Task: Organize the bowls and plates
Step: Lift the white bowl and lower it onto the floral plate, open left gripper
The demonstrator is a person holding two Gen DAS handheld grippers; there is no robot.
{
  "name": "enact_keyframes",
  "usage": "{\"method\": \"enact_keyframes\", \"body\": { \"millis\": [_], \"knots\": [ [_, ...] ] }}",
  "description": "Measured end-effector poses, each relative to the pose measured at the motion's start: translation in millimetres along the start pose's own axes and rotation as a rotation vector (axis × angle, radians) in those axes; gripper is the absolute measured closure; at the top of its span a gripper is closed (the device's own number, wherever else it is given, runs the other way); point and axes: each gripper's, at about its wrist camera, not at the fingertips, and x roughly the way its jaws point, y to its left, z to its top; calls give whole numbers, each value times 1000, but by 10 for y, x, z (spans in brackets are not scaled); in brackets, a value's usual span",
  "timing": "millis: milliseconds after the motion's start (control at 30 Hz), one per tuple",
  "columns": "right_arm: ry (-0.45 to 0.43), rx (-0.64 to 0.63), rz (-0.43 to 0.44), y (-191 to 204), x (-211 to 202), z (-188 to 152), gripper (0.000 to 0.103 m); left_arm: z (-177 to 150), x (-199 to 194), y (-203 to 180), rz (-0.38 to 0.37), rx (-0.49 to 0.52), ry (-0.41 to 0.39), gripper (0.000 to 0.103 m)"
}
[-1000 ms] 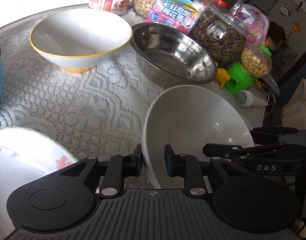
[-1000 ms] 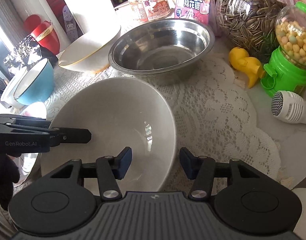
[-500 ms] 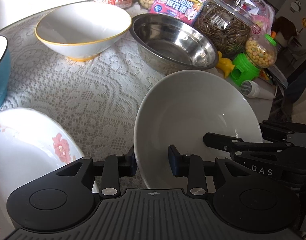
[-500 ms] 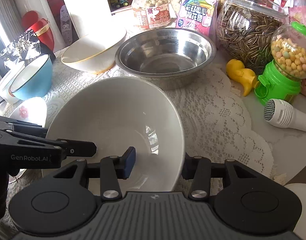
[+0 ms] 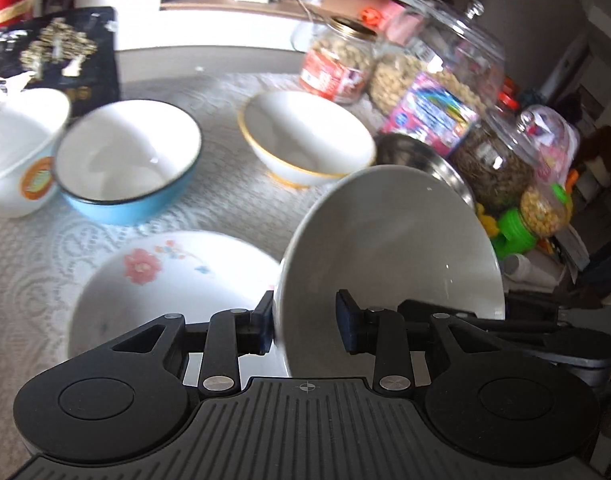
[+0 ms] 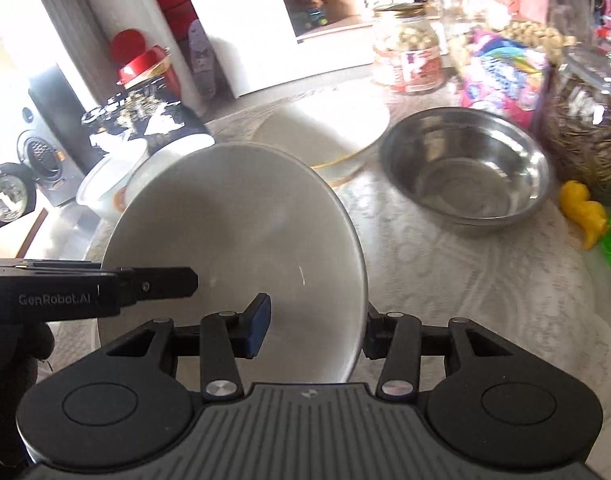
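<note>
A plain white bowl is held in the air between both grippers, tilted. My left gripper is shut on its near-left rim. My right gripper is shut on its right rim; the bowl fills the middle of the right wrist view, and the left gripper's fingers reach in from the left. Below it in the left wrist view lies a white floral plate. On the lace cloth stand a blue bowl, a gold-rimmed white bowl and a steel bowl.
A white cup with an orange label stands at far left. Glass jars of nuts and seeds, a pink packet, a green candy dispenser and a yellow duck crowd the right side. A black tray lies at the back left.
Both grippers have lifted the white bowl off the cloth and carried it left and up, above the floral plate. The blue bowl and the cup have come into the left wrist view.
</note>
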Motion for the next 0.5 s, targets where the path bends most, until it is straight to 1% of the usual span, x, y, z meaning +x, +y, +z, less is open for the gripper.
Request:
{"method": "enact_keyframes", "body": {
  "millis": [100,200,267,333,500],
  "knots": [
    [46,-60,59,346,229,31,58,-101,-139,262,98,-26,-16,67],
    [82,-127,84,653,433,12,58,-204,-164,515,159,-65,8,64],
    [114,-152,98,796,559,2,58,-253,-172,697,167,-110,15,64],
    [141,-170,97,868,657,-3,58,-286,-161,865,156,-156,19,64],
    [181,-196,70,883,807,-63,59,-288,-38,946,133,-172,33,65]
  ]
}}
